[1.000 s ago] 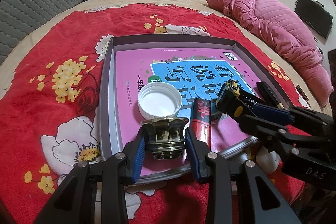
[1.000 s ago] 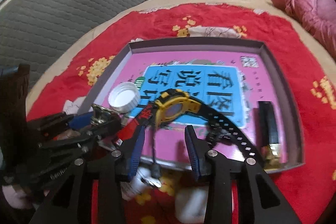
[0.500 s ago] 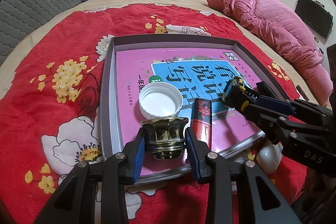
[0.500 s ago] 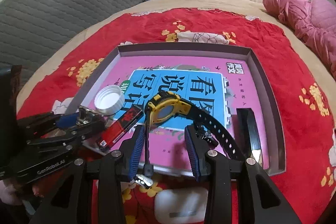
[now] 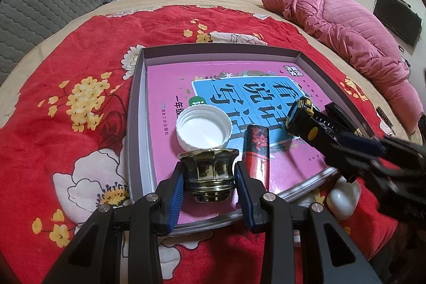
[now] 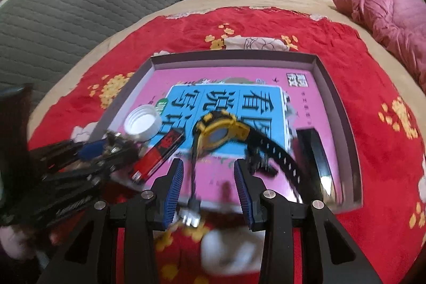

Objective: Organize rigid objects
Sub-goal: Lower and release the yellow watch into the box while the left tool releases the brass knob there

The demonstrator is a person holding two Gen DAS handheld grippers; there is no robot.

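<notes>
My left gripper (image 5: 210,177) is shut on a gold metal cap (image 5: 209,167) that rests upright on the pink book (image 5: 170,81) at the near edge of the grey tray (image 5: 134,108). My right gripper (image 6: 209,177) carries a yellow and black watch (image 6: 218,131) at its fingertips, tilted on edge above the book. One strap hangs down between the fingers and the other trails right. In the left wrist view the watch (image 5: 300,117) sticks out of the right gripper (image 5: 343,148). The exact contact is blurred.
A white bottle cap (image 5: 203,128), a red and black lighter (image 5: 257,151) and a black bar (image 6: 314,153) lie in the tray. A white case (image 5: 343,200) sits on the red floral blanket (image 5: 66,124) just in front of the tray. A pink quilt (image 5: 346,39) lies at the right.
The right gripper with the watch has shifted a little to the right over the tray. The left gripper and the gold cap have not moved.
</notes>
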